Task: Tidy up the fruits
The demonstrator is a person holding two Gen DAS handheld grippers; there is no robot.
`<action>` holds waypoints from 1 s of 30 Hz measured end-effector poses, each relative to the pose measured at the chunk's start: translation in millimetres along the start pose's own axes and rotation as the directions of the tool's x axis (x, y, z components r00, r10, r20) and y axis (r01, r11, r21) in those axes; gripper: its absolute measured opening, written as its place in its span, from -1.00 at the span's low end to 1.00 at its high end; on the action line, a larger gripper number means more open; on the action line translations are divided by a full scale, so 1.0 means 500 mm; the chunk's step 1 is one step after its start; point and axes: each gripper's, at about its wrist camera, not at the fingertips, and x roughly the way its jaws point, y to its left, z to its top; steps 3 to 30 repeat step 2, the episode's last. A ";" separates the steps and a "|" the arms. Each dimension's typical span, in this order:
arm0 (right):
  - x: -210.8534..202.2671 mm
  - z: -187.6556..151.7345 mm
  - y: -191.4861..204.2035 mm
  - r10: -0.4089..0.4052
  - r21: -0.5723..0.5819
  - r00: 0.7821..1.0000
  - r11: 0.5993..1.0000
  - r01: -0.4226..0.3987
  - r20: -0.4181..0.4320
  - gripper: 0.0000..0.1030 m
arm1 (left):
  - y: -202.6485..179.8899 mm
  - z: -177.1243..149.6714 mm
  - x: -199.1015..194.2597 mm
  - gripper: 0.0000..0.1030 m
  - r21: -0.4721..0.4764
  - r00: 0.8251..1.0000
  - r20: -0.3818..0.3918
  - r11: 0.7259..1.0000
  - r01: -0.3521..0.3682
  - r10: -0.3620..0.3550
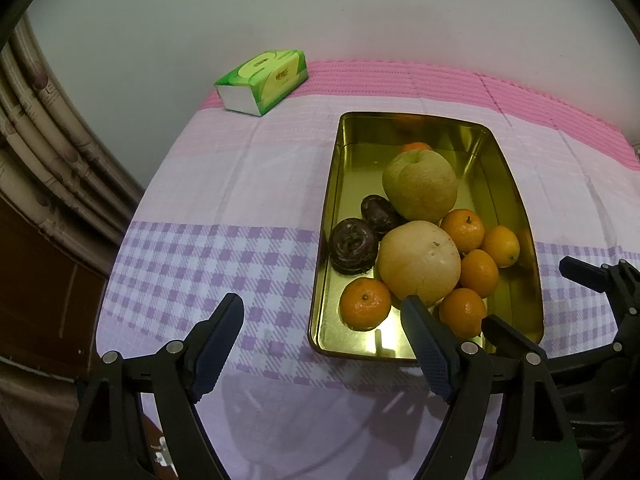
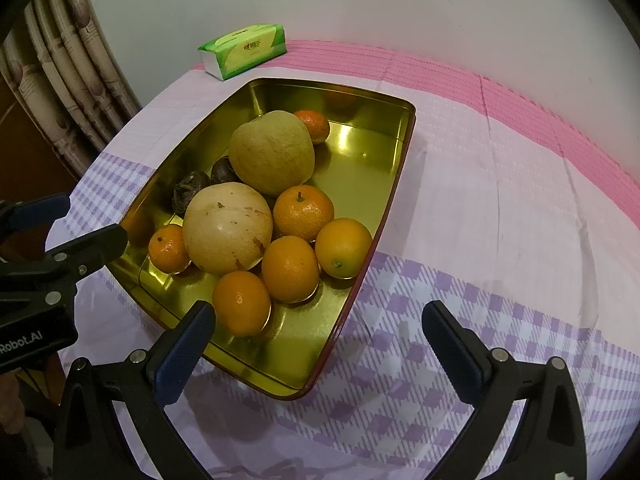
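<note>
Left gripper (image 1: pixel 322 316) jaws apart, empty, hovering at tray (image 1: pixel 332 200) near edge. Right gripper (image 2: pixel 320 328) likewise spread, empty, alongside. Fruits all in tray: pears (image 2: pixel 227 227), oranges (image 2: pixel 290 269), dark fruits (image 1: pixel 353 245) clustered near end. Tissue box (image 1: pixel 262 81) well apart.

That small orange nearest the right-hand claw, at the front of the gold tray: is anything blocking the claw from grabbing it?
Nothing visible stands between them. The right gripper hangs with open jaws just short of the small round orange, with only the low rim of the shiny gold metal tray below. A second orange crowds it from behind.
</note>
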 end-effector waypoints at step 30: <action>0.000 0.000 0.000 0.000 0.001 1.000 1.000 0.000 -0.001 0.99 | 0.000 0.001 0.000 0.57 0.005 1.000 -0.002 1.000 0.002 -0.002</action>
